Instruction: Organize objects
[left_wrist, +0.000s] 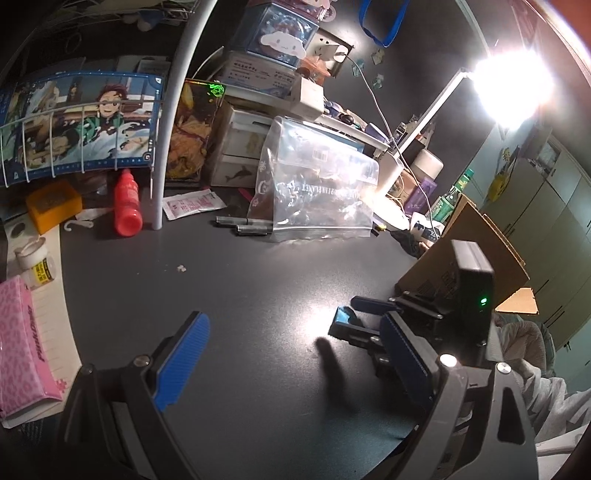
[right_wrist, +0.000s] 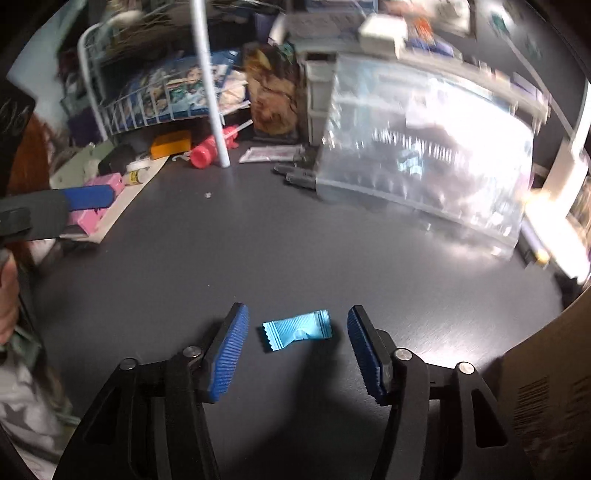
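Note:
A small light-blue candy wrapper (right_wrist: 297, 329) lies flat on the dark desk (right_wrist: 295, 240). My right gripper (right_wrist: 295, 332) is open, low over the desk, with the wrapper between its blue fingertips and touching neither. In the left wrist view the right gripper (left_wrist: 351, 314) shows at the right with the wrapper (left_wrist: 343, 319) partly hidden between its fingers. My left gripper (left_wrist: 295, 332) is open and empty over the desk. A brown cardboard box (left_wrist: 476, 251) stands at the right, close behind the right gripper.
A clear plastic zip bag (left_wrist: 317, 192) stands at the back, with two dark markers (left_wrist: 243, 226) beside it. A red bottle (left_wrist: 127, 203), an orange box (left_wrist: 53, 205), a white pole (left_wrist: 173, 110), a pink packet (left_wrist: 22, 339) and a bright desk lamp (left_wrist: 509, 85) surround the desk.

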